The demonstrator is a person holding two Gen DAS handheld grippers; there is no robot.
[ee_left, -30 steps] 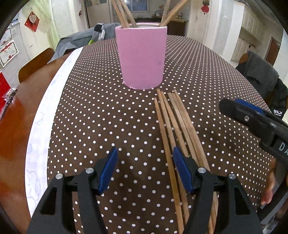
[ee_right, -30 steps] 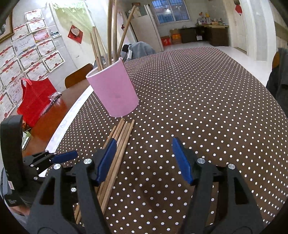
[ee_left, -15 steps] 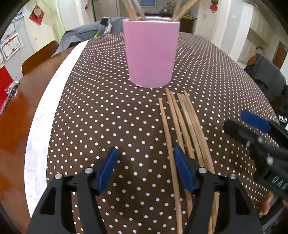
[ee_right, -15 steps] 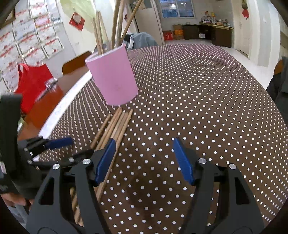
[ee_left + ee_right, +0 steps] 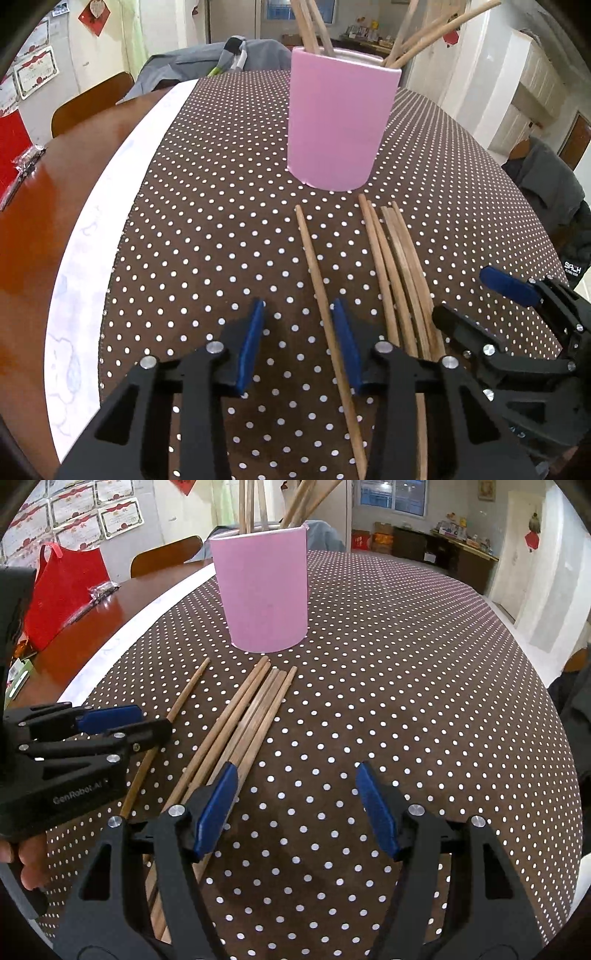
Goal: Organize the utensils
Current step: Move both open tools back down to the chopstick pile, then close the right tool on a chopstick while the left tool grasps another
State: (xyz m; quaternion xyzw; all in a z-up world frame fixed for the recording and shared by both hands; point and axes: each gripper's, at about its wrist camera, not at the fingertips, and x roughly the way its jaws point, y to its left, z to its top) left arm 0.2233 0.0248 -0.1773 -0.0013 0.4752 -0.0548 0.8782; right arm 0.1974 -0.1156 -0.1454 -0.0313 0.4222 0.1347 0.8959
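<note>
Left gripper (image 5: 297, 341): jaws closing around single chopstick (image 5: 317, 273) (not yet pinched), to be centred before lifting. Right gripper (image 5: 295, 808): released, empty, beside chopstick bundle (image 5: 243, 716). Pink holder (image 5: 341, 122) is stood beyond, partly filled

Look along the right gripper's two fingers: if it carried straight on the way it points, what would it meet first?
Probably the bare polka-dot tablecloth. The right gripper is open, tilted down at cloth just right of the chopstick bundle, which lies by its left finger. The pink cup stands farther ahead and left, though depth is uncertain.
</note>
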